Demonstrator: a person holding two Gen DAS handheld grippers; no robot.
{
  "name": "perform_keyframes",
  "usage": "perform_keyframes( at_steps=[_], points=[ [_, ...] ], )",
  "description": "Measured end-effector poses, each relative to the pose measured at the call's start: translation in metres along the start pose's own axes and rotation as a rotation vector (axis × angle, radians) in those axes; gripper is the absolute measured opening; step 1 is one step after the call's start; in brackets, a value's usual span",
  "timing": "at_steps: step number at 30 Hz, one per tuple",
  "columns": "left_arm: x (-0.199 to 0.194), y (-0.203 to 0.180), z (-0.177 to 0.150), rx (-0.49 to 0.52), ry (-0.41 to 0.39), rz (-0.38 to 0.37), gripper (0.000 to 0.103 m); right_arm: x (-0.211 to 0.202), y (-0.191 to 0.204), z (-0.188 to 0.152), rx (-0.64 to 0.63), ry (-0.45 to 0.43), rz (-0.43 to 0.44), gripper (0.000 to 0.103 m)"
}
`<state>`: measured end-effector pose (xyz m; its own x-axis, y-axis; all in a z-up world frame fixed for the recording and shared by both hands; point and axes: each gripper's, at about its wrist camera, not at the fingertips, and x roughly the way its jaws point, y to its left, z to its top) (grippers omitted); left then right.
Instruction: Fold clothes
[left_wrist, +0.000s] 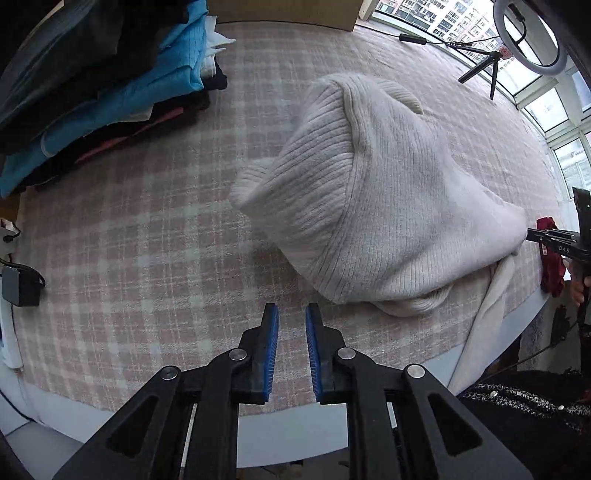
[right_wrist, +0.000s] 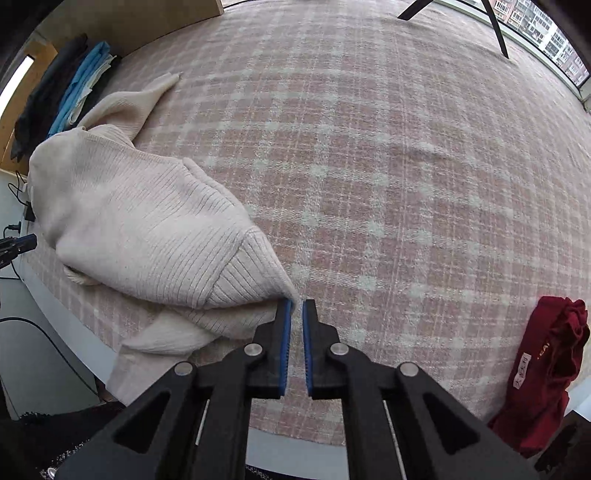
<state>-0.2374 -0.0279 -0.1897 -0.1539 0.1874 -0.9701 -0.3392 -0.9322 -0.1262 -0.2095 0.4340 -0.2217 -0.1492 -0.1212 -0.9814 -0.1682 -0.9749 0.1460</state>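
Note:
A cream ribbed sweater (left_wrist: 369, 192) lies bunched on the pink plaid tablecloth (left_wrist: 147, 240). One sleeve (left_wrist: 484, 325) hangs over the front edge. My left gripper (left_wrist: 291, 308) hovers over bare cloth just short of the sweater's near fold, open, with nothing between its blue pads. My right gripper (right_wrist: 297, 303) has its jaws nearly together, pinching a corner of the sweater (right_wrist: 147, 229) at the fingertips. The knit is drawn taut and lifted toward that corner. In the left wrist view the right gripper (left_wrist: 532, 233) meets the sweater's right corner.
A stack of folded black and blue clothes (left_wrist: 110, 85) fills the back left corner. A dark red garment (right_wrist: 546, 365) lies at the table's right front edge. A ring light (left_wrist: 532, 37) on a tripod and a window stand at the back right. Cables and a black adapter (left_wrist: 20, 286) hang off the left side.

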Motion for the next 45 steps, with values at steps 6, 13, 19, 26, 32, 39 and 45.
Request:
perform_keyframes(
  at_steps=[6,13,19,26,32,39,45],
  points=[
    [-0.032,-0.005,0.045,0.198,-0.160,0.036,0.042,-0.033,0.023,0.011,-0.094,-0.168,0.018,0.059],
    [0.014,-0.029,0.098,0.326,-0.097,-0.041,0.050,-0.009,0.035,0.040,-0.162,-0.147,0.061,0.059],
    [0.030,-0.041,0.097,0.323,-0.051,-0.107,0.011,0.015,0.029,0.052,-0.176,-0.121,0.074,0.059],
    [0.011,-0.030,0.078,0.272,-0.102,-0.095,0.009,0.043,0.038,0.047,-0.253,-0.022,0.141,0.057],
    [-0.012,-0.033,0.065,0.230,-0.185,-0.031,0.008,0.019,0.041,0.041,-0.207,-0.066,0.158,0.011],
    [-0.159,-0.060,0.109,0.246,-0.542,0.145,0.008,-0.152,0.051,0.066,-0.195,-0.475,0.043,0.009],
    [-0.321,-0.093,0.120,0.260,-0.851,0.248,0.008,-0.317,0.084,0.067,-0.252,-0.825,-0.101,0.009]
  ],
)
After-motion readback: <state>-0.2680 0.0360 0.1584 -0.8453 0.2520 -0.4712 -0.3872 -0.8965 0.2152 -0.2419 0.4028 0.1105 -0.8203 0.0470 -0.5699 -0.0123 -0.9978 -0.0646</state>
